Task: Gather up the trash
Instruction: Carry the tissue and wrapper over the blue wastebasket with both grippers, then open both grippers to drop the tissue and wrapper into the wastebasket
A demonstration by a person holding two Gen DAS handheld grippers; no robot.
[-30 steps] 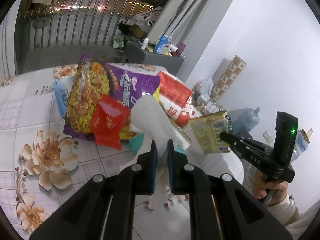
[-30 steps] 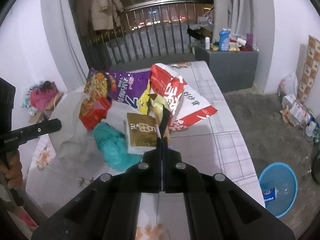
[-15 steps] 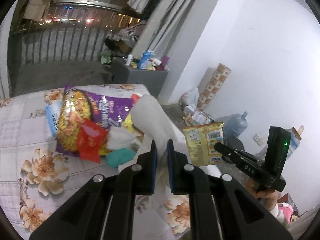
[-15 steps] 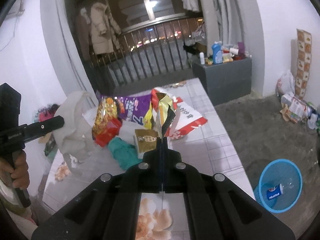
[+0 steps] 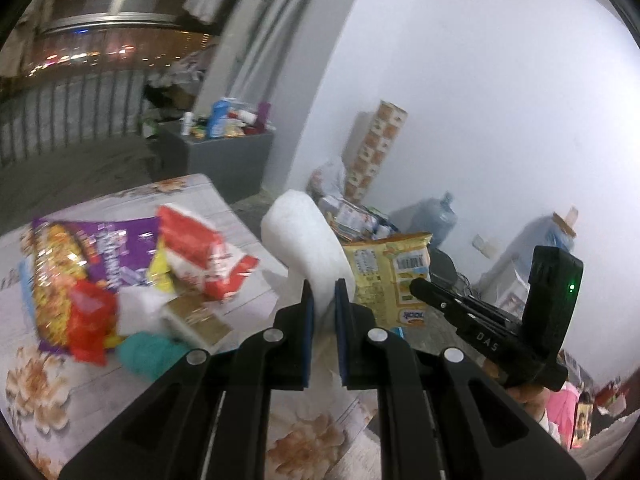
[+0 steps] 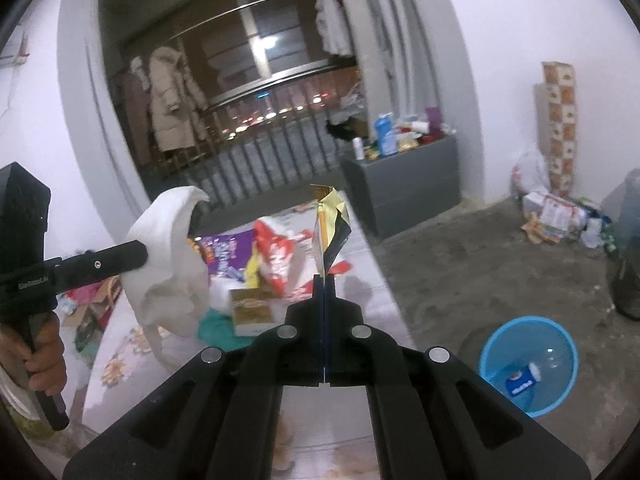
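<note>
My left gripper (image 5: 324, 286) is shut on a crumpled white paper towel (image 5: 308, 236) and holds it up above the table; the towel also shows in the right wrist view (image 6: 168, 256). My right gripper (image 6: 323, 278) is shut on a yellow snack packet (image 6: 332, 220), seen edge-on; in the left wrist view the packet (image 5: 390, 276) hangs from the right gripper (image 5: 418, 286) off the table's right edge. A blue waste basket (image 6: 530, 364) stands on the floor at lower right with a bottle inside.
On the floral table (image 5: 48, 380) lie a purple snack bag (image 5: 92, 256), a red-white bag (image 5: 200, 248), a red wrapper (image 5: 88, 316), a gold box (image 5: 196, 316) and a teal wad (image 5: 148, 352). A grey cabinet (image 6: 404, 184) and floor clutter (image 6: 560, 212) stand beyond.
Both grippers have risen and swung to the right with the towel and the packet. The table trash now sits lower and further left, and the blue basket shows larger.
</note>
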